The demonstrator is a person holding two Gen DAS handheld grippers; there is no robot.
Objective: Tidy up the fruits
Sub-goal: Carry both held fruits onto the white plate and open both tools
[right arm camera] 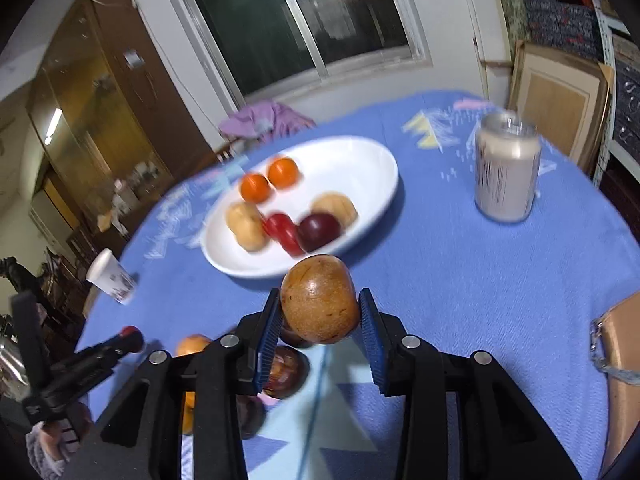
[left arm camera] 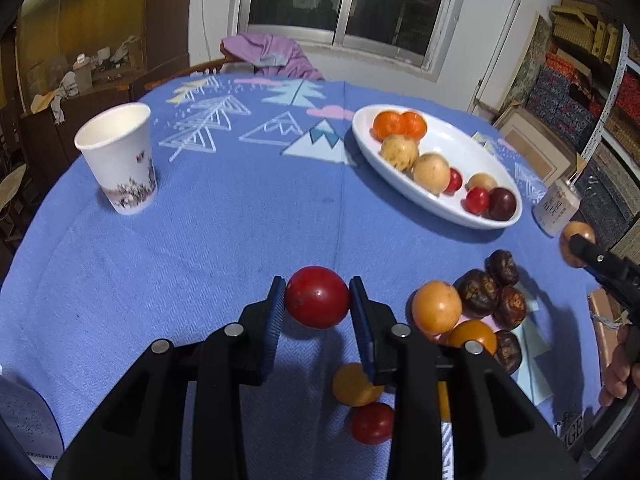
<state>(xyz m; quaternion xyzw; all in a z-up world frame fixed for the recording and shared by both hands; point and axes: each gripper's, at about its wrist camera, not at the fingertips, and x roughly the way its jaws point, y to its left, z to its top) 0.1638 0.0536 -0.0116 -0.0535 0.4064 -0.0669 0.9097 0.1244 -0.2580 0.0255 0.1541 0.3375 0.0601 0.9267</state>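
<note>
The white oval dish (right arm camera: 372, 200) lies straight ahead of the right tool (right arm camera: 320, 316), which clamps a brown fruit (right arm camera: 320, 300); the left tool (left arm camera: 318, 300) clamps a red fruit (left arm camera: 317, 297), the dish farther off to its right

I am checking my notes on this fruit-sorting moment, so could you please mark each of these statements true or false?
1. The left gripper holds a red fruit between its fingers. True.
2. The right gripper is empty. False: it grips a brown fruit.
3. The white dish already holds two orange fruits. True.
4. The paper cup lies on its side. False: it stands upright on the blue tablecloth.
5. The dark wrinkled fruits are in the dish. False: they lie on the cloth, near the left gripper.
</note>
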